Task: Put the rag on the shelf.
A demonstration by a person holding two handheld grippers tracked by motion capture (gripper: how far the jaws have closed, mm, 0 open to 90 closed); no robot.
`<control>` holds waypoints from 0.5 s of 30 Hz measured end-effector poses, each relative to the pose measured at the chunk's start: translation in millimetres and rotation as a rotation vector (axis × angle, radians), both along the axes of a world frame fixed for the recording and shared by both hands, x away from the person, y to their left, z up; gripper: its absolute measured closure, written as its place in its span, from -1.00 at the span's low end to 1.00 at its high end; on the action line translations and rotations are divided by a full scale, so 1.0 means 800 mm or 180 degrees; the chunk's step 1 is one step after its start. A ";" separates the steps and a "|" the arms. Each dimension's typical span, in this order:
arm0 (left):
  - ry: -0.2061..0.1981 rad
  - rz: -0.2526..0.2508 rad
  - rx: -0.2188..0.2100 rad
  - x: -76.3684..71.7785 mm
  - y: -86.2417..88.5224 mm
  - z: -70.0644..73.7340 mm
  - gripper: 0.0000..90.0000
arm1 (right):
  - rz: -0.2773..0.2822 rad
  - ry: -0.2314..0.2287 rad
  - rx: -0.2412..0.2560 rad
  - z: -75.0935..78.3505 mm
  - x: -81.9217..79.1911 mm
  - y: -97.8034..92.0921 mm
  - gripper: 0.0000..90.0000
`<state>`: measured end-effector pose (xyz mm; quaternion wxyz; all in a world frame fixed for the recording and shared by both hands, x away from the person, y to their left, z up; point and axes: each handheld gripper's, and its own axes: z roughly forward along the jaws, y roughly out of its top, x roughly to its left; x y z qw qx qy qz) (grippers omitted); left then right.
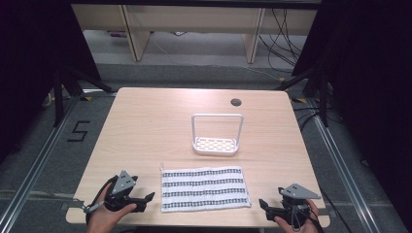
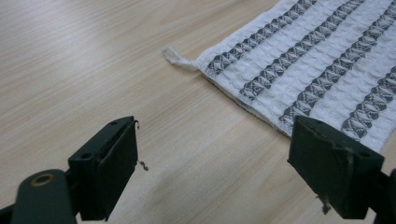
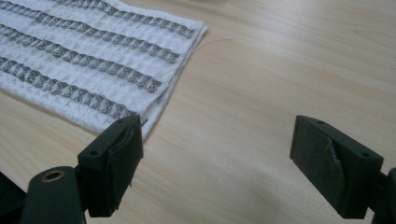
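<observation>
A white cloth [image 1: 205,189] lies flat on a pale wooden surface [image 1: 145,126], close to the near edge and roughly centred between the person's two hands. The cloth is rectangular, wider than it is deep, and spread out without folds. Its weave has a raised, waffle-like texture, and several dark grey bands of small diamond shapes run along its length, separated by plain white bands. A small white hanging loop [image 2: 173,56] sticks out from its far left corner.

The left gripper [image 1: 145,199] rests at the near left of the surface, held in the person's left hand [image 1: 104,216], just beside the cloth's left edge without touching it. In the left gripper view its two black jaws stand wide apart with nothing between them; bare wood lies below, and the cloth's left edge and loop corner run across the upper right.

The right gripper [image 1: 265,206] sits at the near right, held in the person's right hand [image 1: 296,224], near the cloth's right edge but apart from it. In the right gripper view its jaws are likewise spread wide and hold nothing; the cloth's near right corner lies just beyond the left-hand jaw.

Farther back, a white wire rack [image 1: 216,134] stands upright, with a tall loop frame over a slotted tray. A small round hole [image 1: 236,102] shows in the surface near the far edge.
</observation>
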<state>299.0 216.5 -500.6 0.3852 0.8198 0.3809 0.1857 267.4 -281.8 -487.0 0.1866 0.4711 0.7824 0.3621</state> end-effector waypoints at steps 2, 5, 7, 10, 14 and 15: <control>-0.0004 -0.0006 -0.0030 0.000 -0.001 0.001 -0.66 | 0.0017 0.0003 0.0006 0.000 0.000 0.001 -0.57; 0.0023 -0.0030 -0.0075 0.000 -0.003 0.002 -0.66 | 0.0000 0.0014 -0.0018 0.000 -0.001 0.002 -0.57; 0.0048 -0.0020 -0.0161 0.001 -0.005 0.000 -0.66 | 0.0039 0.0013 0.0022 -0.001 0.000 0.004 -0.57; 0.0050 0.0013 -0.0235 0.002 -0.010 -0.001 -0.66 | 0.0067 -0.0008 0.0000 -0.001 0.000 0.004 -0.56; 0.0076 -0.0062 -0.0198 0.003 -0.010 0.002 -0.66 | 0.0088 0.0003 0.0026 -0.001 -0.001 0.007 -0.55; 0.0076 -0.0062 -0.0198 0.003 -0.010 0.002 -0.66 | 0.0088 0.0003 0.0026 -0.001 -0.001 0.007 -0.55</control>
